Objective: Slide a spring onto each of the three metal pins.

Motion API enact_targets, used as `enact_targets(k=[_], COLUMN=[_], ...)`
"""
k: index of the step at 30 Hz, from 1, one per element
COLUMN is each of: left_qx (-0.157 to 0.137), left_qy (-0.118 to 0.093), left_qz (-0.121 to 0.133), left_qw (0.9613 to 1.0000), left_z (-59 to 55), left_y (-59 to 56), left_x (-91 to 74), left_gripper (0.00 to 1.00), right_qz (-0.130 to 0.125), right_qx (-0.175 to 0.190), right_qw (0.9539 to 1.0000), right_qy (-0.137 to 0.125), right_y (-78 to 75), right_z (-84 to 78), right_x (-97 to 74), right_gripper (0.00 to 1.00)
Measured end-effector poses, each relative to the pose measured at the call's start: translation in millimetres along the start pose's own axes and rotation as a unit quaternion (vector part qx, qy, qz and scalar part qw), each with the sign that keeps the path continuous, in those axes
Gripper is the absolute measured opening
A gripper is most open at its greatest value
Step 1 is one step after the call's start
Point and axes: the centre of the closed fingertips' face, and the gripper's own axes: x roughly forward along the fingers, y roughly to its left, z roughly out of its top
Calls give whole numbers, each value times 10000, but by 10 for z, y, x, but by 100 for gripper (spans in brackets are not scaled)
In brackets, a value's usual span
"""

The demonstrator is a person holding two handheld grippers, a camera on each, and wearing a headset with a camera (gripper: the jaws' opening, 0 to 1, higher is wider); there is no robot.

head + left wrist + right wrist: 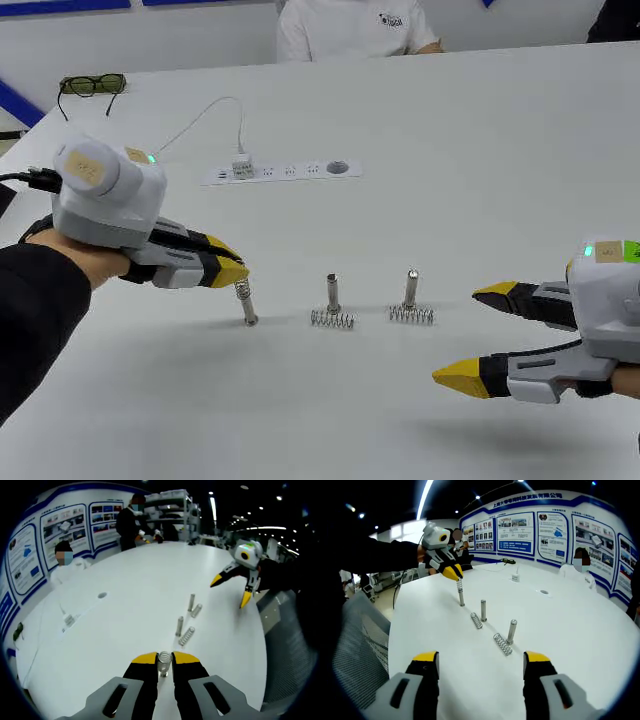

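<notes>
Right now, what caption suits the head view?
Left gripper holds one spring at the top of the leftmost pin; two loose springs lie beside the other two pins; right gripper open.

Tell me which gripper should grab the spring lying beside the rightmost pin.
Right. The right gripper hangs open and empty nearest that loose spring, while the left gripper is shut on another spring at the leftmost pin.

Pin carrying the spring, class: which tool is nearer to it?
Left. The left tool grips the spring right atop that pin; the right tool hovers open, past the far pin.
</notes>
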Motion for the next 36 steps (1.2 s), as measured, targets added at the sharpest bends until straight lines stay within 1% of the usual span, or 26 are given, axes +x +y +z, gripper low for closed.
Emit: enact_targets(k=[8, 14, 26, 33, 36], left_qx=[34, 16, 14, 70, 64], left_qy=[50, 102, 192, 250, 278], left_qz=[-29, -38, -75, -58, -38], left_qw=[10000, 9999, 9998, 9996, 9996], left_z=[-71, -155, -278, -338, -382], left_y=[-10, -9, -5, -4, 3], left_x=[52, 105, 196, 231, 247], left_gripper=[10, 10, 10, 10, 10], right_qz=[42, 63, 75, 83, 90], right_qx=[-9, 2, 3, -1, -5], right_qw=[10000, 10000, 9999, 9999, 9999], right_qy=[44, 70, 106, 113, 119], right_y=[32, 45, 50, 51, 55], right_z=[-18, -30, -47, -51, -54], right_x=[18, 27, 35, 38, 39], right_gripper=[69, 69, 69, 69, 69])
